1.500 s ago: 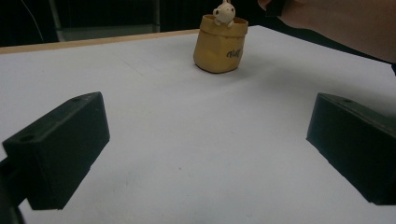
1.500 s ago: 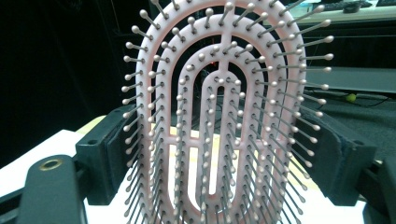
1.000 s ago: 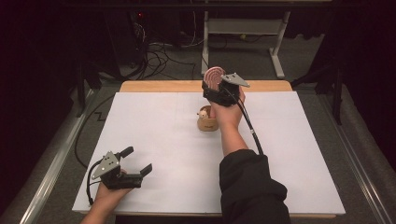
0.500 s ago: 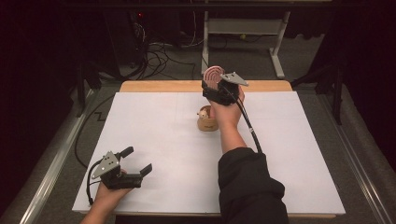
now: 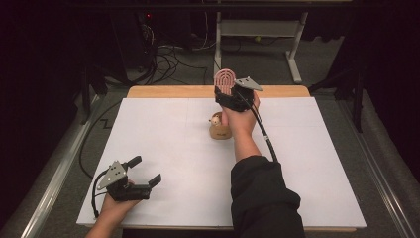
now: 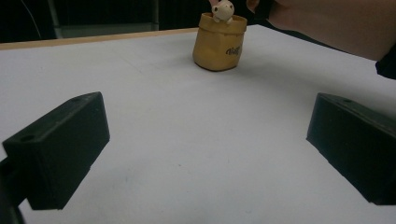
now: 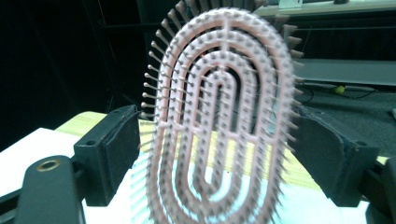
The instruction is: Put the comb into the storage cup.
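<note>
A pink oval hairbrush (image 5: pixel 226 79) with open loops and bristles stands upright between the jaws of my right gripper (image 5: pixel 227 92), held up over the far edge of the table. In the right gripper view the hairbrush (image 7: pixel 224 121) fills the gap, and the right gripper (image 7: pixel 219 156) is shut on its sides. Just under that hand stands a small tan pot (image 5: pixel 219 130) with a pale toy animal (image 6: pixel 223 10) peeking out. My left gripper (image 5: pixel 146 171) rests near the front left corner, open and with nothing in it. The left gripper (image 6: pixel 205 149) faces the tan pot (image 6: pixel 219 44).
A white sheet (image 5: pixel 163 144) covers the table, with a wooden strip (image 5: pixel 168 91) bare along the far edge. Beyond it are cables on the floor (image 5: pixel 168 54) and a white frame (image 5: pixel 257 29). Dark surroundings flank both sides.
</note>
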